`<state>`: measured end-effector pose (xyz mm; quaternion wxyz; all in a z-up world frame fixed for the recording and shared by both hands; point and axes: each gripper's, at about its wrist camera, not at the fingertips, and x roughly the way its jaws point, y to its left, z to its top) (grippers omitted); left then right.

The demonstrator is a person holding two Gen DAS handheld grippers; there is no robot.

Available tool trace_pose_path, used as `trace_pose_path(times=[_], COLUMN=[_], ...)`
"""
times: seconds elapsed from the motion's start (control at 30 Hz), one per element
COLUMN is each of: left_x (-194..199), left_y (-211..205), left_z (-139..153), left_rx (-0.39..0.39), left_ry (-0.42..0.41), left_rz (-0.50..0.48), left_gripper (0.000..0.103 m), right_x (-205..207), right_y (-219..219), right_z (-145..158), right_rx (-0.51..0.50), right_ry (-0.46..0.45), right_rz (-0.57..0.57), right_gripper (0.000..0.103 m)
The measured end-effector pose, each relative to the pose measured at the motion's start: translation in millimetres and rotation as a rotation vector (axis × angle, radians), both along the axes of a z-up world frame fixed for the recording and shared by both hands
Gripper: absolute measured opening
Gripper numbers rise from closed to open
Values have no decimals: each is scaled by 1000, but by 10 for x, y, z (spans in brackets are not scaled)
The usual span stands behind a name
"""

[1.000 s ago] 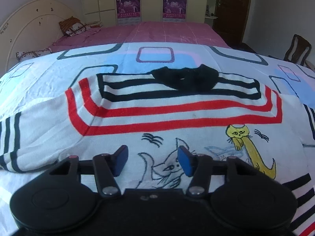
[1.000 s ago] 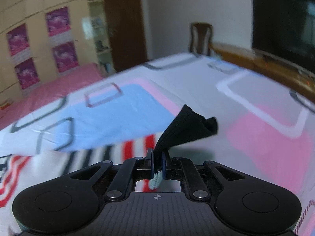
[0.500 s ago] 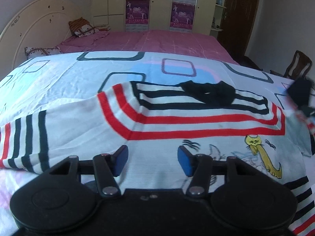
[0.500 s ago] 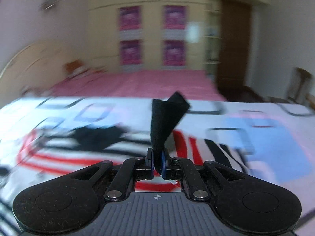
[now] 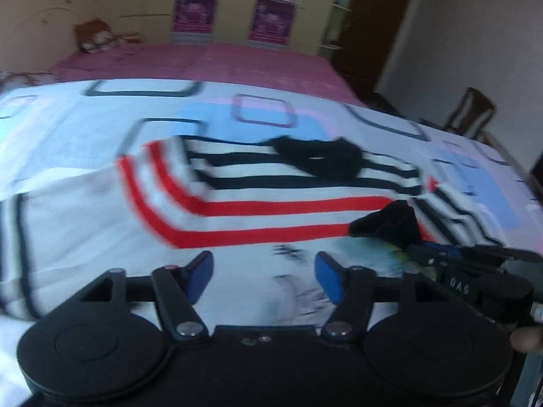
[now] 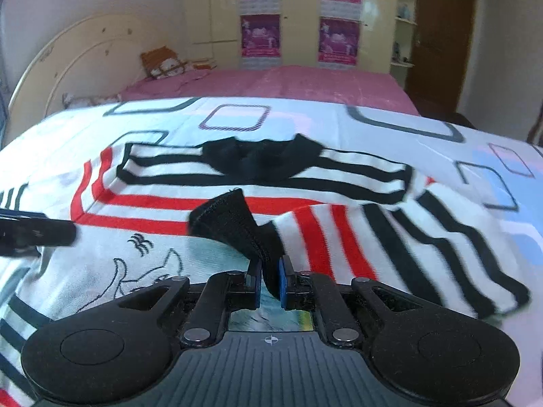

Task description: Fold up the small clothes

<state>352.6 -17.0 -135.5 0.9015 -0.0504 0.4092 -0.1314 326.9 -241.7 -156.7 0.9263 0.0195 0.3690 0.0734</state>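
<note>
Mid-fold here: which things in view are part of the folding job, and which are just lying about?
Part of the job:
- striped sweater, spread on the bed
- its black sleeve cuff, pinched in the right gripper
- left gripper, open above the sweater

Just lying about:
- patterned bedsheet
- pink bed cover
- pillow by the headboard
- wooden chair
- wall posters

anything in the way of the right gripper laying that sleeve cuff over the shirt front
Nothing visible does. The right gripper holds the black cuff above the bare shirt front; the open left gripper hangs at the left, off the path.
</note>
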Motion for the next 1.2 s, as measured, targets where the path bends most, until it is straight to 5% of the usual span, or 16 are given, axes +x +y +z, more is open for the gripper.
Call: trace_pose_path(times=[0.07, 0.1, 0.17, 0.37, 0.53, 0.6, 0.7, 0.87, 0.93, 1.0, 1.2], left_x=[63, 91, 133, 174, 152, 163, 191, 247, 253, 248, 235], left_y=[-213, -301, -473, -657, -850, -910, -919, -897, -899, -896, -735], left_z=[-12, -26, -60, -168, -349, -470, -577, -592, -563, -495, -64], left_rx=[-34, -48, -75, -122, -187, -212, -245, -315, -320, -325, -318], left_ry=[13, 23, 44, 122, 228, 267, 254, 225, 196, 160, -25], left_rz=[-38, -54, -68, -36, -71, -49, 9, 53, 73, 79, 73], left_gripper=[74, 75, 76, 78, 44, 43, 30, 7, 7, 6, 5], right_x=[-72, -103, -190, -356, -528, -568, -580, -510, -465, -392, -281], right_y=[-122, -165, -198, -427, -905, -1070, -1266, -1531, -1586, -1610, -1727], right_z=[44, 56, 77, 77, -7, -71, -152, -250, -255, -255, -265], right_rx=[12, 10, -13, 20, -34, -36, -23, 43, 67, 107, 206], right_ry=[-5, -11, -67, -81, -53, -27, 4, 38, 38, 50, 72], right_rz=[-5, -15, -18, -16, -115, -150, -192, -266, -273, -258, -305], right_gripper=[17, 50, 83, 83, 83, 83, 66, 66, 65, 37, 36])
